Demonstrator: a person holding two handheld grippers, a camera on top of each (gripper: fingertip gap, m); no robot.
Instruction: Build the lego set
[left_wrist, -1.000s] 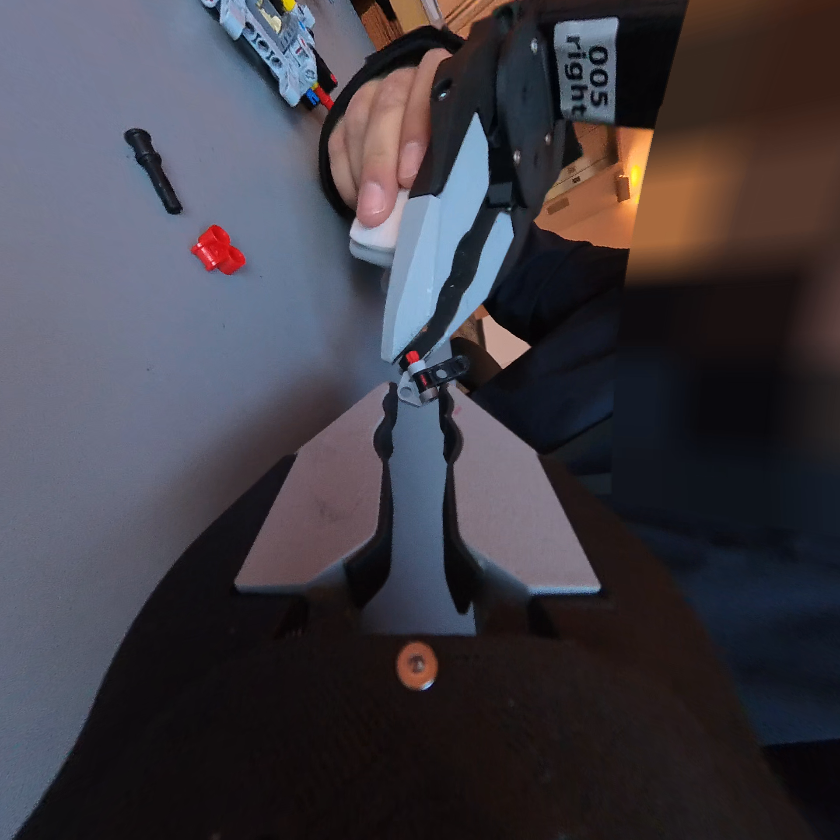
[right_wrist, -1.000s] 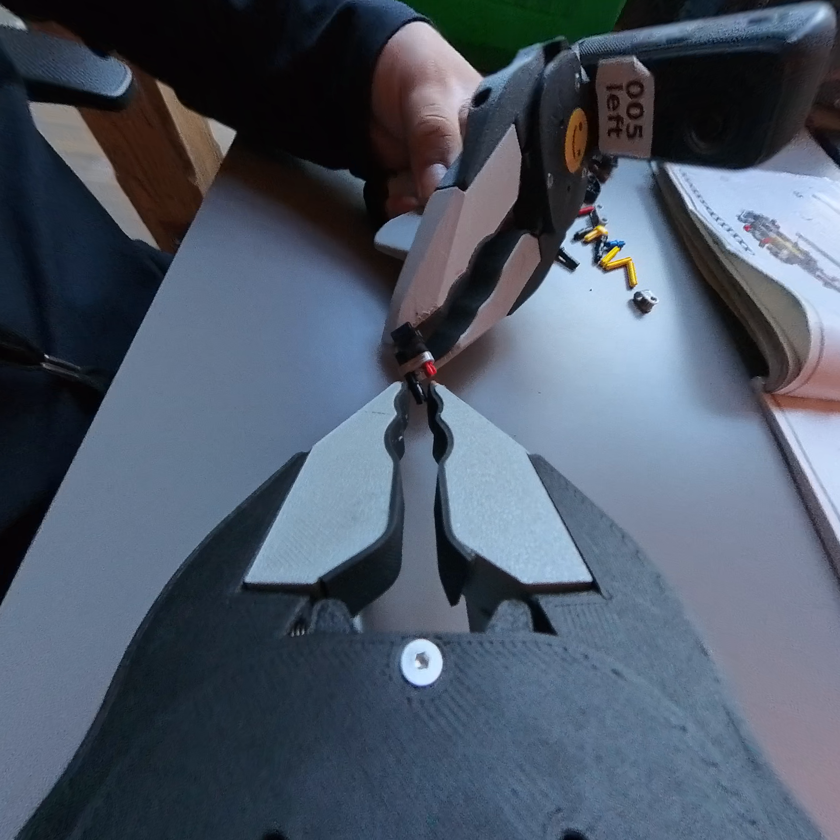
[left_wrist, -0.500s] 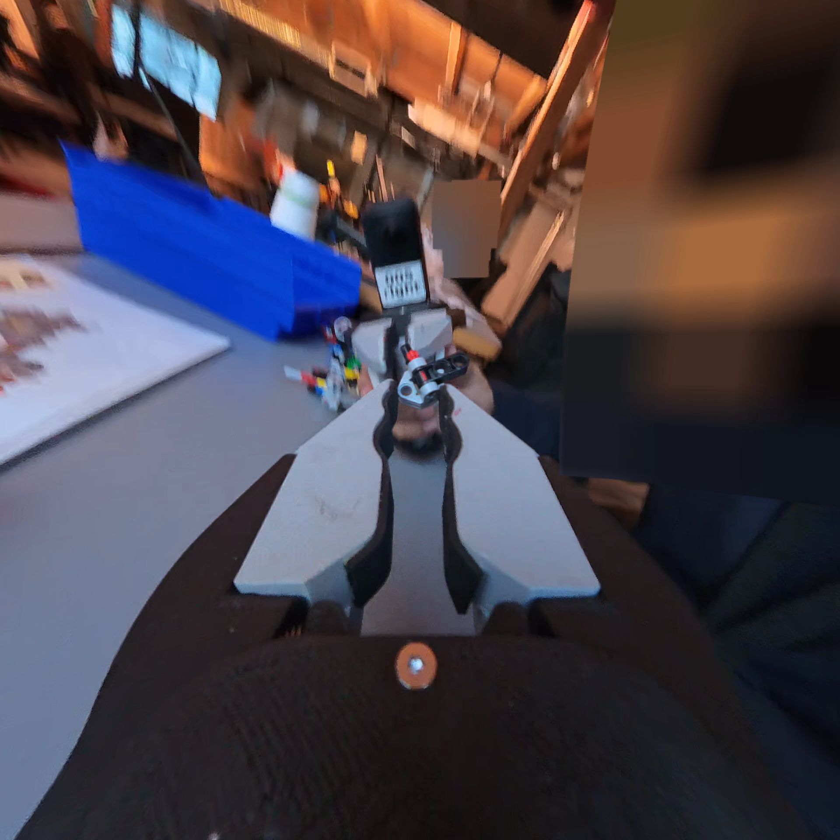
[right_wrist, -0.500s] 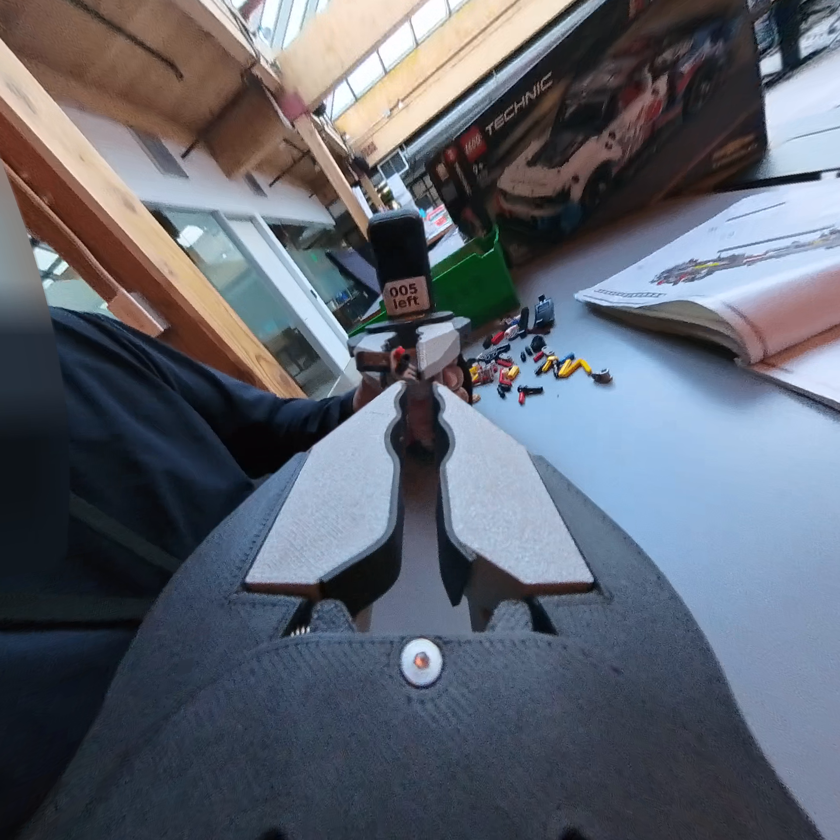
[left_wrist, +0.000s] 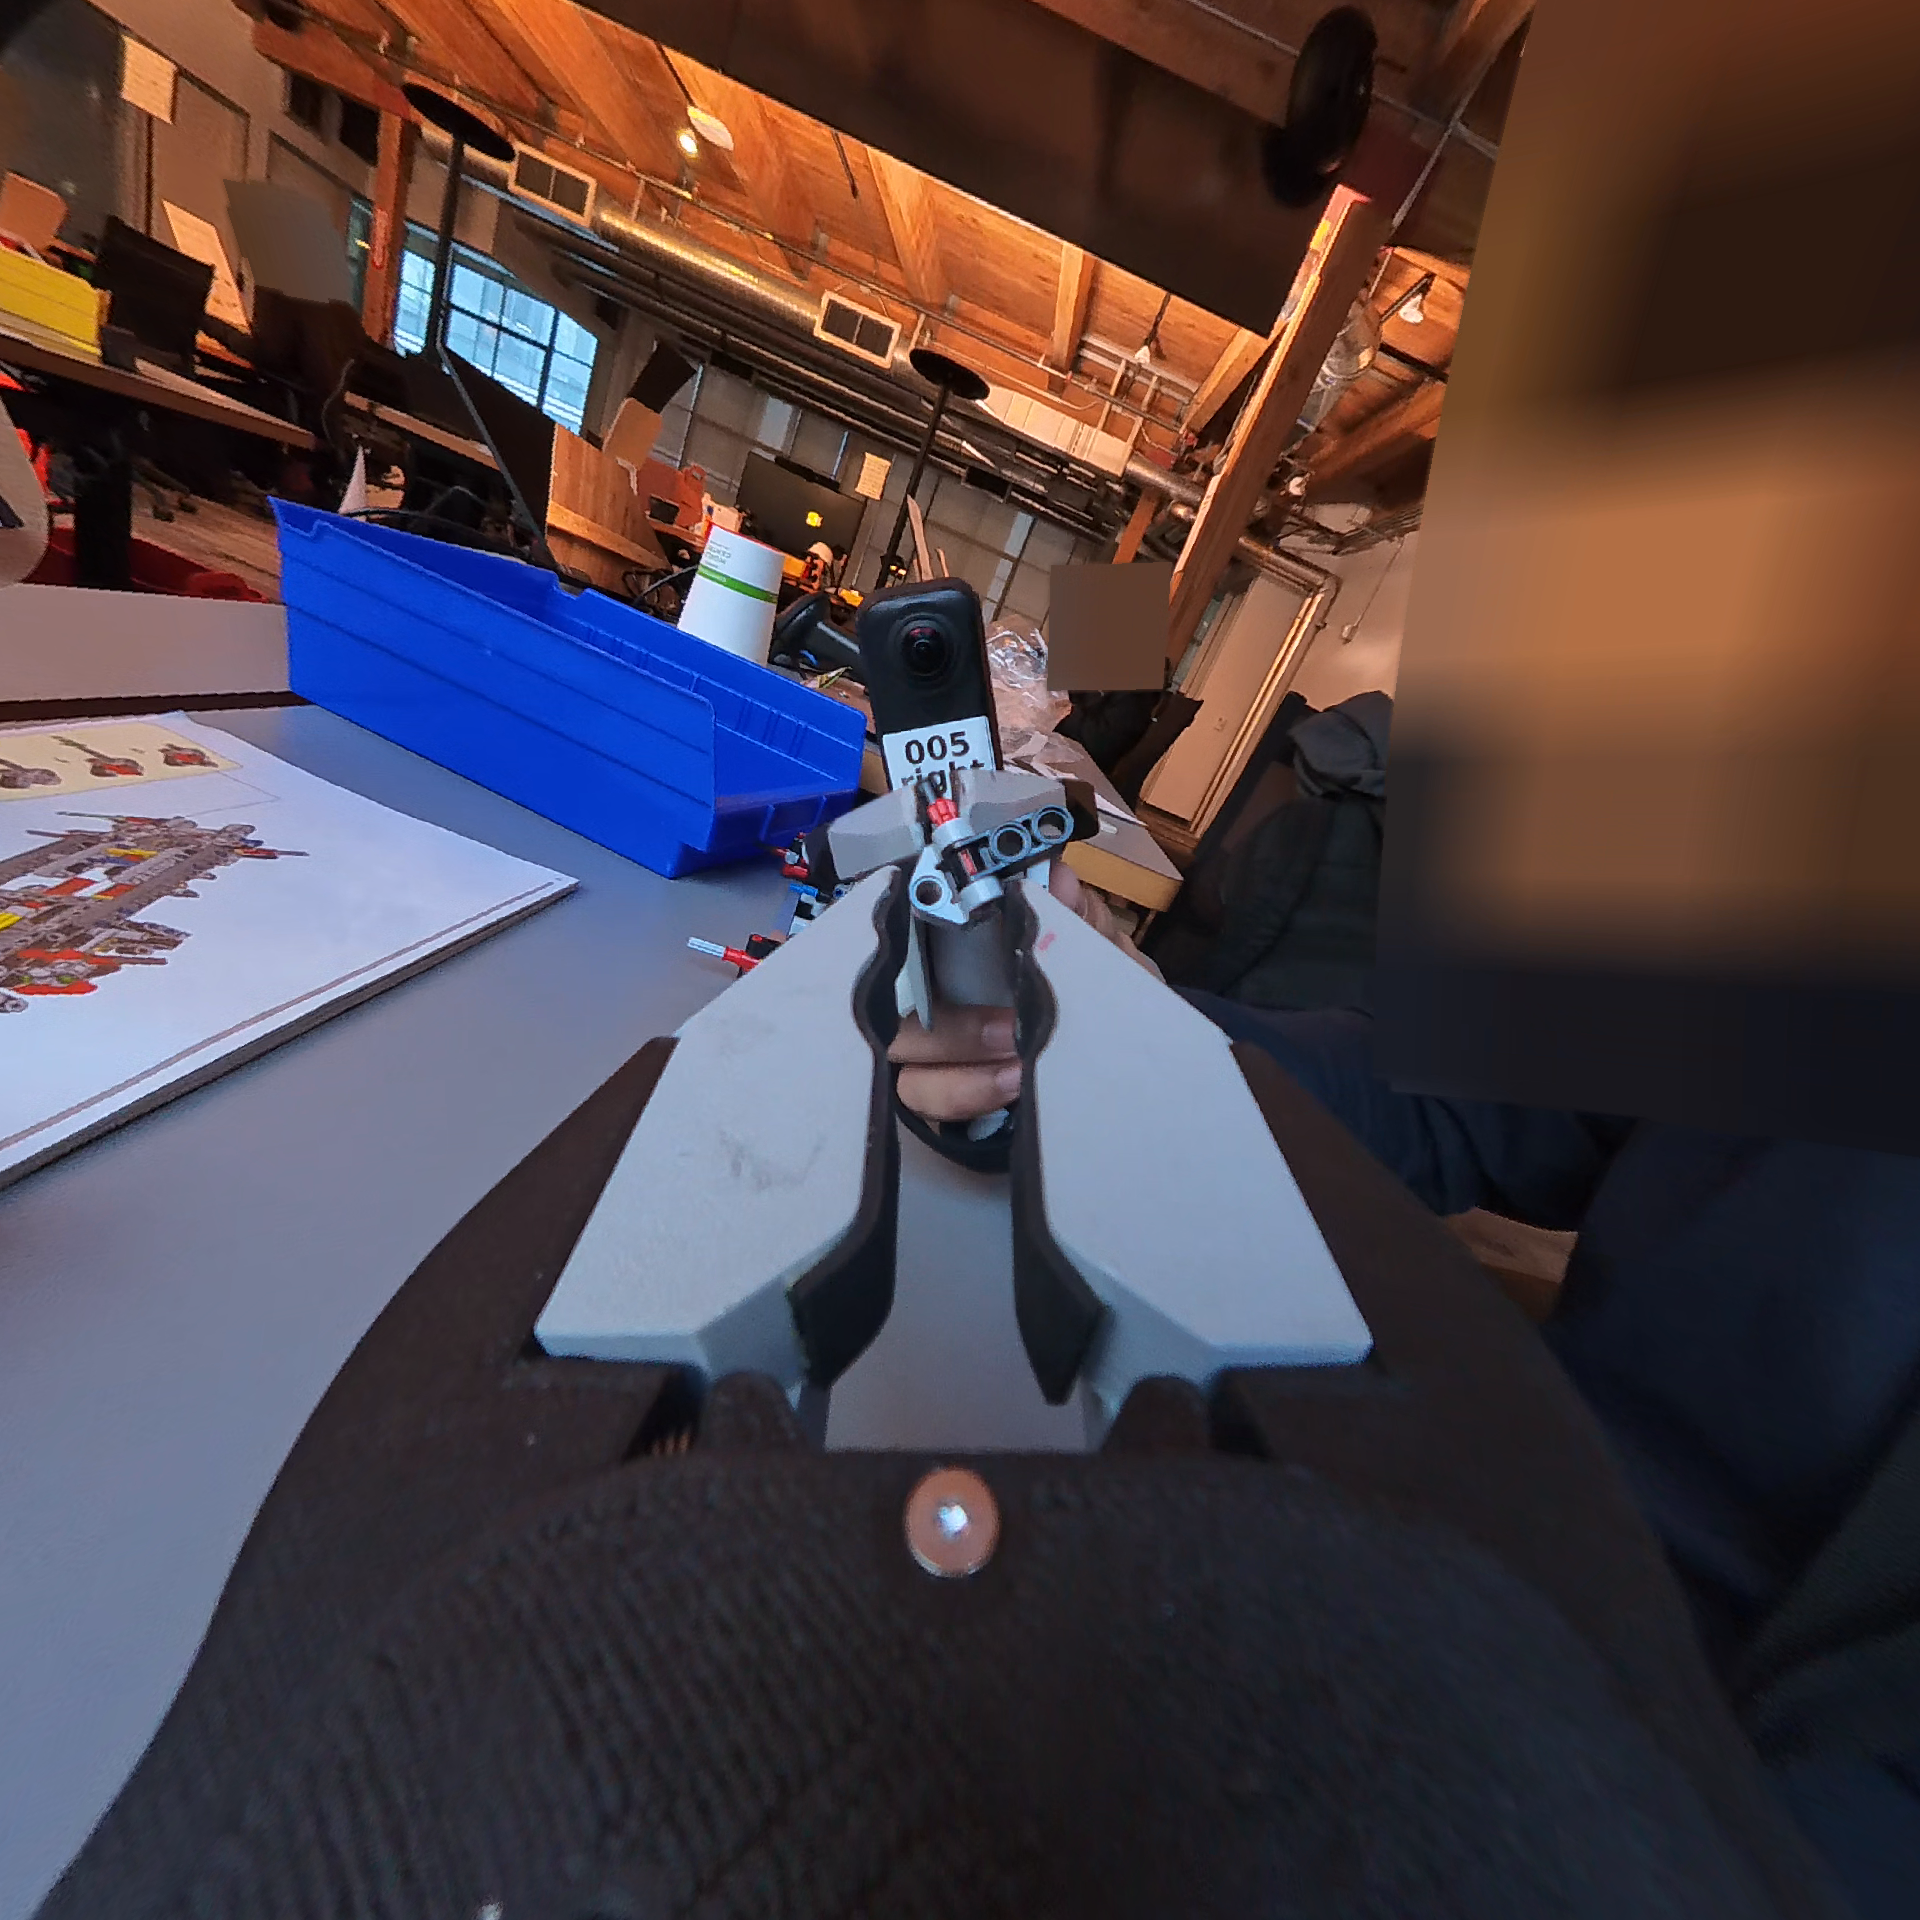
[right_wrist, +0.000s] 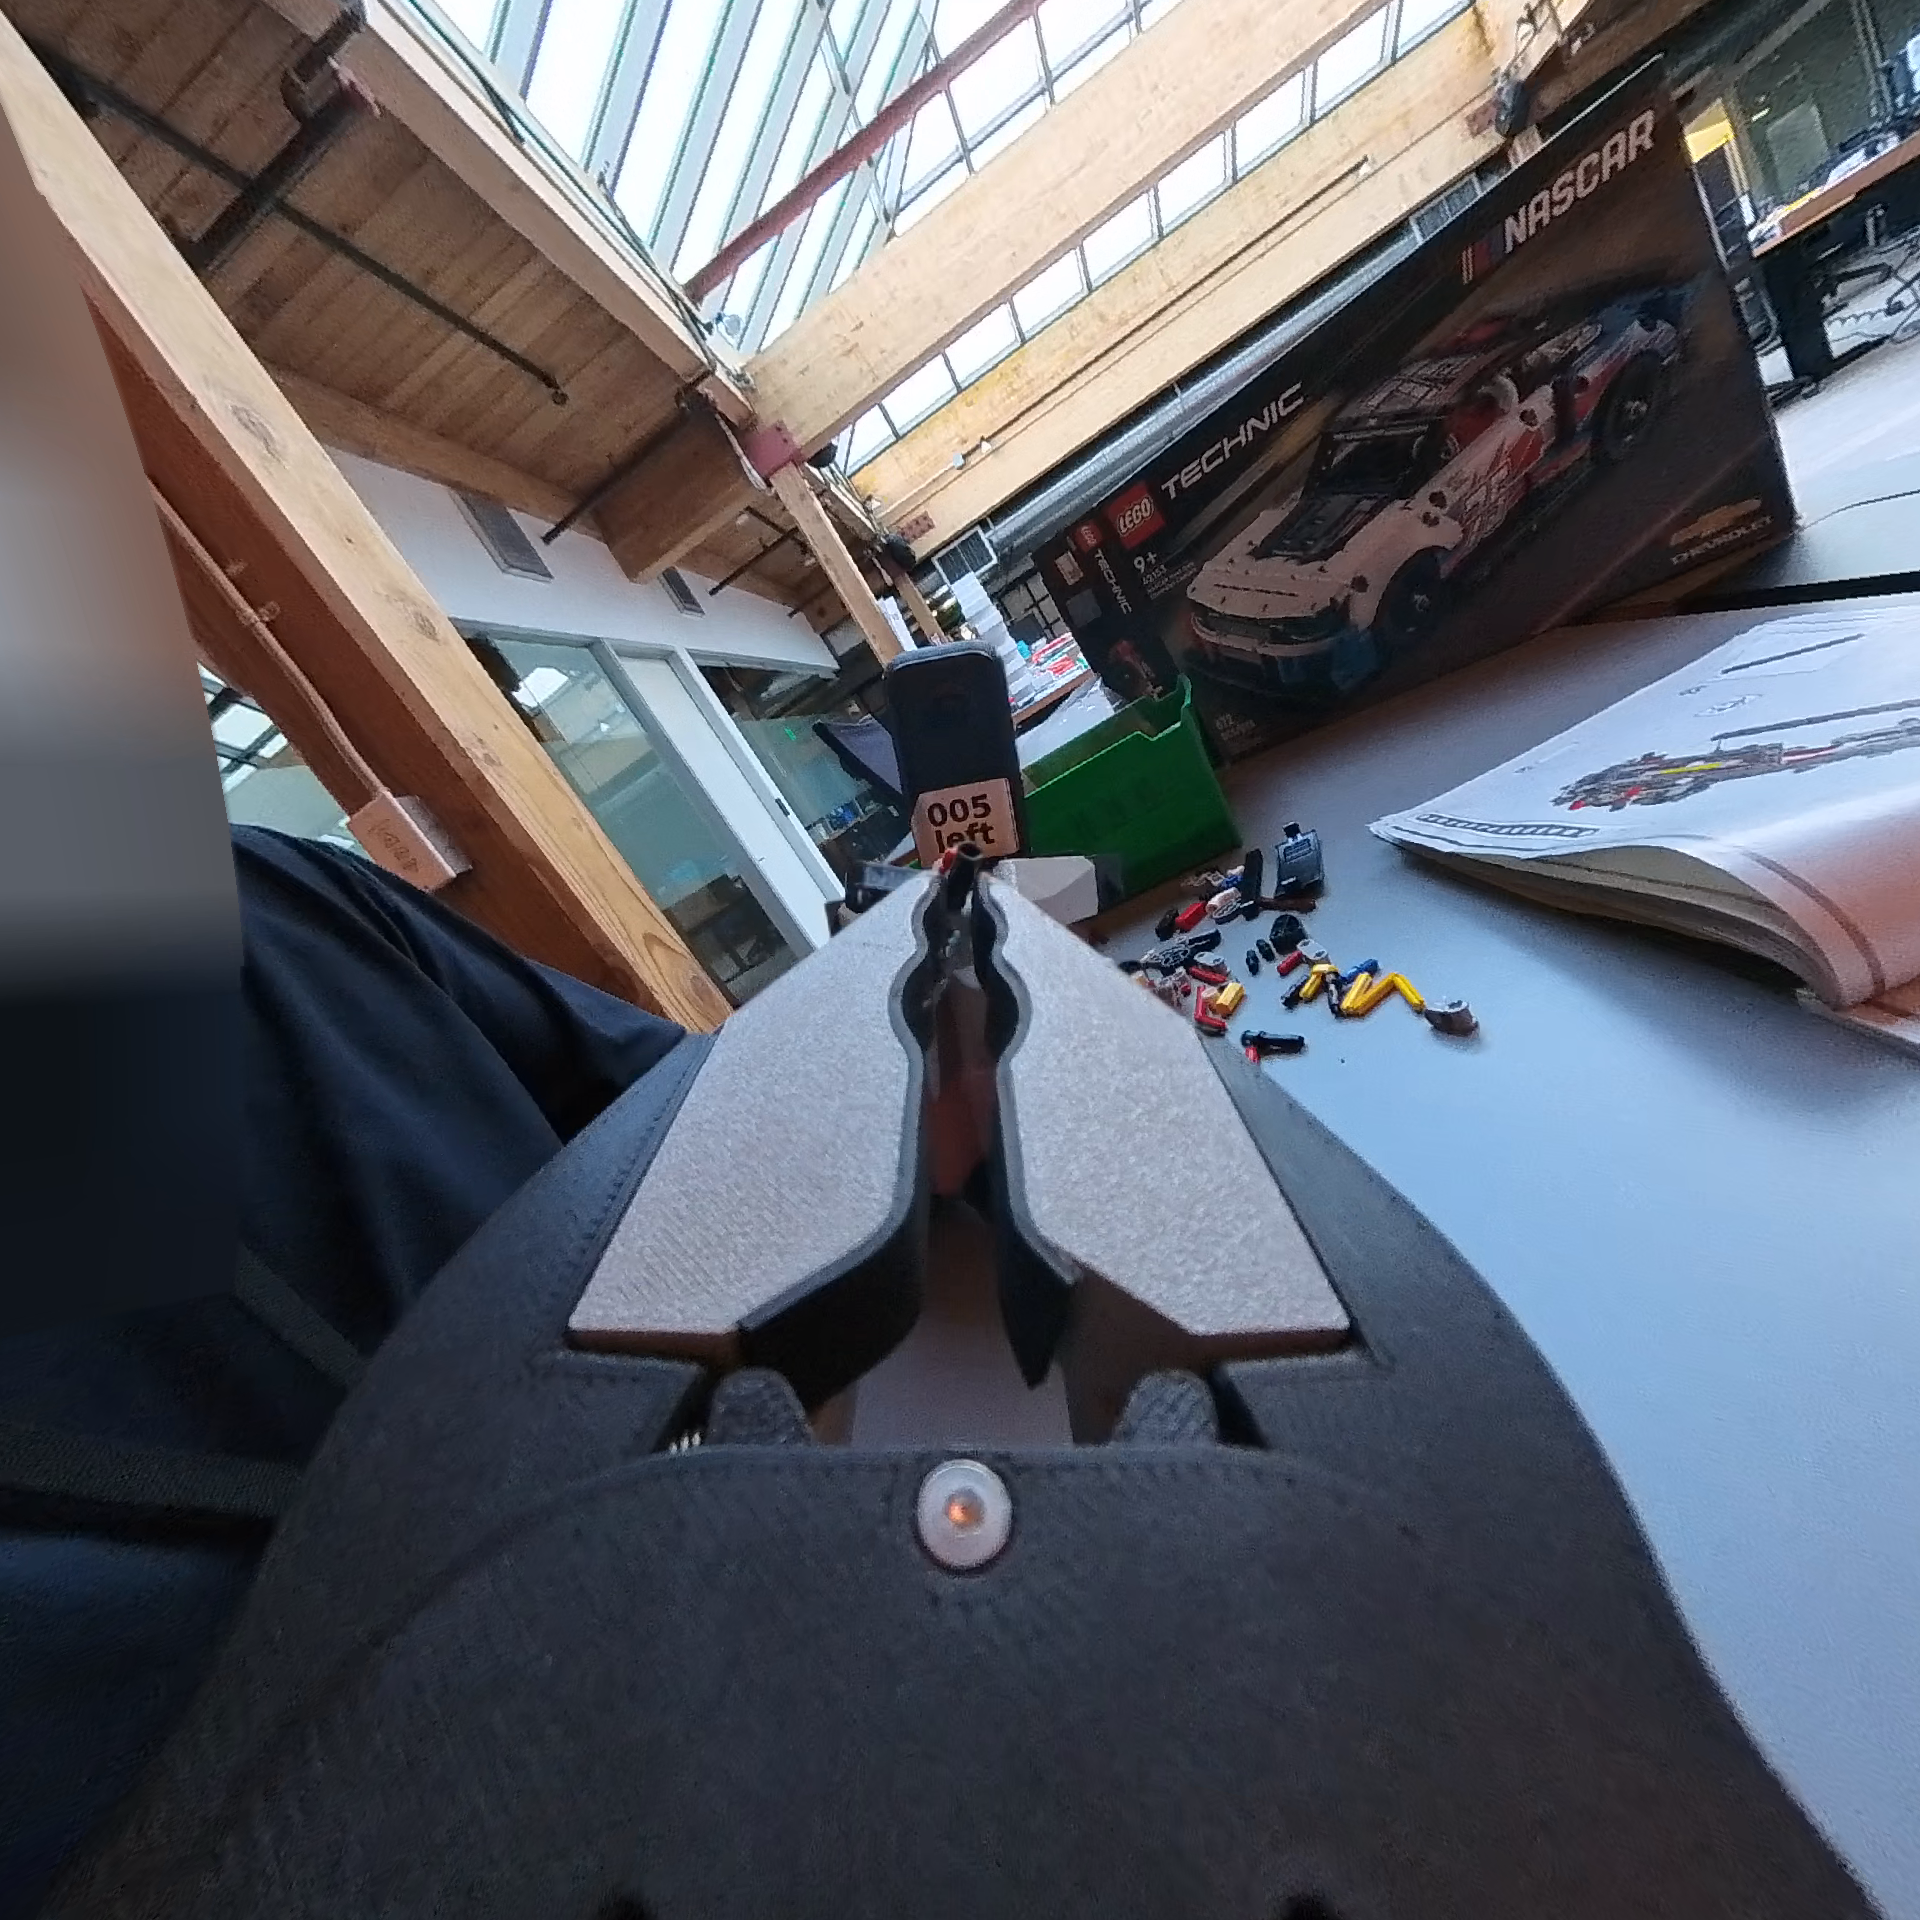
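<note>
Two grippers meet tip to tip: left gripper jaws clamp a small brick assembly (grey and black); right gripper jaws pinch its black pin.

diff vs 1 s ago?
Both tools swung up from facing the table to level, now facing each other. Left tool keeps its grip on the small grey-and-black brick assembly; right tool stays closed at its black pin. Loose parts unmoved.

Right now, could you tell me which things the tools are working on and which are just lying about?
In hand: small grey-and-black plastic brick assembly with red pin, held by left tool, right tool at its pin.
Lying about: loose coloured plastic pieces; open paper booklet; blue plastic bin; green plastic bin.
</note>
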